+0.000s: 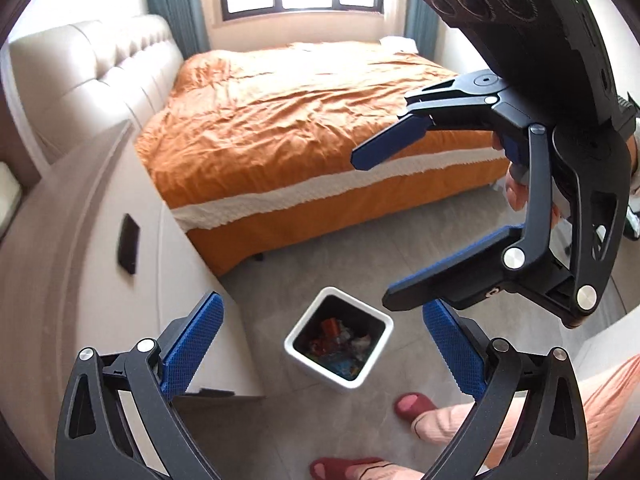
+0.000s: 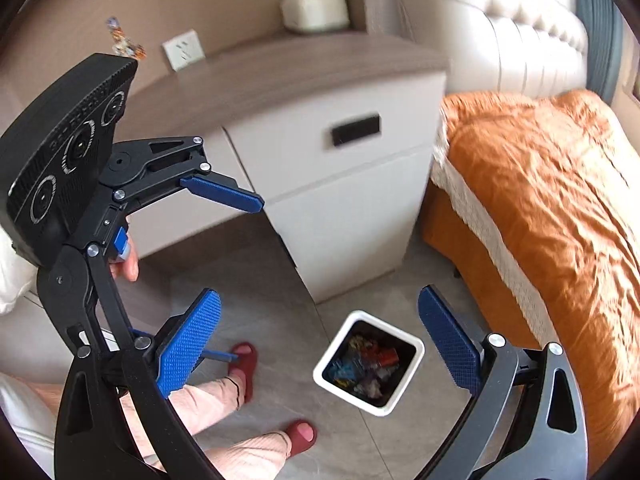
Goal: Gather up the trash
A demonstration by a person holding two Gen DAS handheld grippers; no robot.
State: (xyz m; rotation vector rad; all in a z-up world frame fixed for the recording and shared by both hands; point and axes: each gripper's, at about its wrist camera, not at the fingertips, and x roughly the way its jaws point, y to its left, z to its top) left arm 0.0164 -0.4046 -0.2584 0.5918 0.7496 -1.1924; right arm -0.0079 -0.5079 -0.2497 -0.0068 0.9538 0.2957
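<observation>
- Two grippers hover empty over the bedroom floor: left gripper [image 1: 320,340] and right gripper [image 2: 320,340], fingers spread wide.
- Lower centre, the white bin [image 2: 408,394] already holds wrappers [image 2: 366,364].
- Upper left, one scrap [image 2: 124,42] likely awaits pickup next.

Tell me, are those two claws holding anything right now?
No. The left claw and the right claw are both open and empty, hanging above the white trash bin on the floor, which already has wrappers inside.
</observation>
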